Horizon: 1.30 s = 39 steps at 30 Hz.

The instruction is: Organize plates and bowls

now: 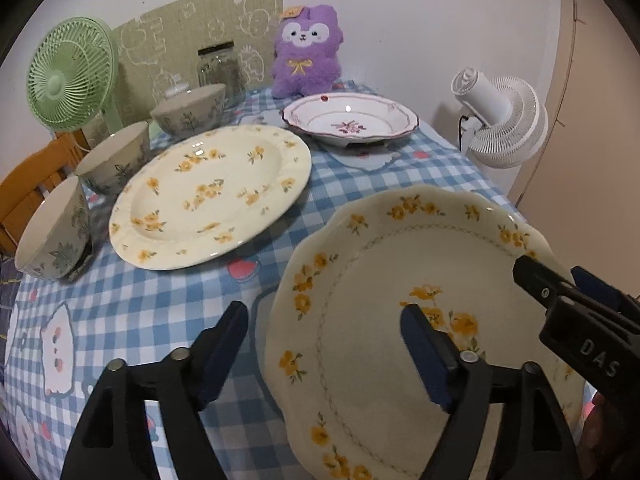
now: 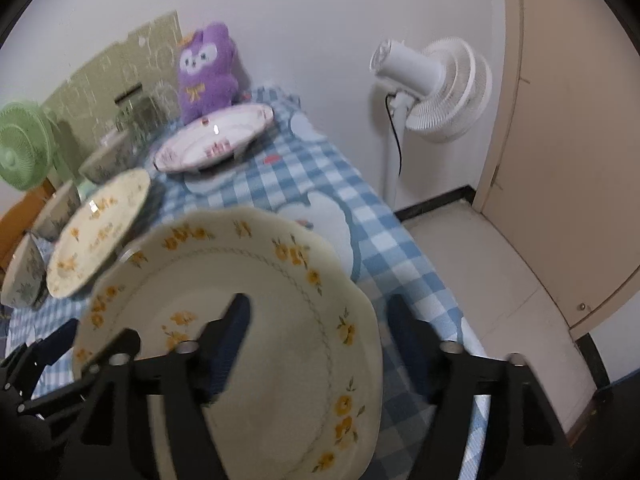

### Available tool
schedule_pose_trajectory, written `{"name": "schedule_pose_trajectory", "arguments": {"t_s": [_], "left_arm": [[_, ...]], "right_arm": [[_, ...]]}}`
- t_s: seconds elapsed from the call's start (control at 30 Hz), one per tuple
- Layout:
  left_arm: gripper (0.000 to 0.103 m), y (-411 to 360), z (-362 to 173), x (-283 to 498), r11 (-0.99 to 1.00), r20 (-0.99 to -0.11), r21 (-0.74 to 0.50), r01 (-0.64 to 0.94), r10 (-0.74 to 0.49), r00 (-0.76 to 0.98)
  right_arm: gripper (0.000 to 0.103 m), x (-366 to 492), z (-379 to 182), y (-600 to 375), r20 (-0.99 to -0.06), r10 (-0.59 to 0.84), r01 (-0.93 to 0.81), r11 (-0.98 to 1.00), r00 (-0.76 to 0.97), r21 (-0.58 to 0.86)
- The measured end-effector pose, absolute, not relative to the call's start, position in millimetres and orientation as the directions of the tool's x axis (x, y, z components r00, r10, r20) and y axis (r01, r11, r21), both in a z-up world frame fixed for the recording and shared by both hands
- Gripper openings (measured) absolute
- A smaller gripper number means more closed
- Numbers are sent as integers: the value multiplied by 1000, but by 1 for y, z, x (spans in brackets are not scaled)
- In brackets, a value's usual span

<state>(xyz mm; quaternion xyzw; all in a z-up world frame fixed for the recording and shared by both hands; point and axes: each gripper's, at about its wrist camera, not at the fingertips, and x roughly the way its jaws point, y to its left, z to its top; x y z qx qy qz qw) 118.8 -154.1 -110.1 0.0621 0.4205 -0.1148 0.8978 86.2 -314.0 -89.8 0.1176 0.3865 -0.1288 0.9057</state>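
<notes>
A cream scalloped plate [image 1: 400,260] [image 2: 260,272] with yellow flowers lies at the near right of the checked tablecloth [image 1: 160,312]. My left gripper [image 1: 325,310] is open, its jaws astride the plate's left rim without pressing on it. My right gripper [image 2: 320,300] is open the same way across the right rim. A round cream plate [image 1: 208,196] [image 2: 96,236] with yellow flowers lies further back. Behind that is a pink-rimmed deep plate [image 1: 352,120] [image 2: 212,140]. Three leaf-patterned bowls [image 1: 52,232] [image 1: 116,156] [image 1: 188,112] line the left side.
A green fan [image 1: 68,76], a glass jar [image 1: 220,68] and a purple plush toy [image 1: 306,52] stand at the back by the wall. A white fan [image 2: 436,88] stands off the table's right edge, above the pale floor [image 2: 480,260]. A wooden chair [image 1: 28,192] is at left.
</notes>
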Motion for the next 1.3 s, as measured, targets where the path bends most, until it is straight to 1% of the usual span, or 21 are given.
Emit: {"name": "schedule_pose_trajectory", "arguments": {"t_s": [0.03,0.07,0.23,0.43,0.63,0.8,0.93,1.07,1.2,1.3], "left_arm": [[87,-153,-109,118,967,-769,13,256,-154,621],[87,-152,-107,117,967,-766,11,254,-155,624],[92,-146,-97,109,968,-748,5,253,-164,643],[92,-141,-82,94,965,-716,24,261,-166,678],[95,-128,-65,78,970,-682,14,242,-168,712],[95,-115,-49,63,974,-648,17,226,-161,744],[95,-106,-38,53,975,-637,11,221,-164,753],[99,-95,-26,44,979,-616,8,204,-156,772],[99,-85,-13,35,983,-595,6,185,-146,790],[103,-78,-3,28,986,-574,15,166,-127,809]], "right_arm": [[85,85,-87,-314,-725,-145,326,939,673,114],[86,84,-84,-313,-720,-148,326,938,678,115],[86,77,-72,-309,-705,-144,322,939,694,125],[86,65,-57,-293,-675,-132,285,951,726,120],[86,52,-40,-275,-644,-133,255,962,753,101],[86,40,-26,-260,-619,-135,237,968,774,85],[86,31,-12,-245,-597,-129,217,973,792,79],[87,23,1,-235,-575,-124,203,976,809,74],[91,15,15,-223,-549,-124,190,980,827,65],[93,9,25,-214,-530,-119,175,983,839,56]]}}
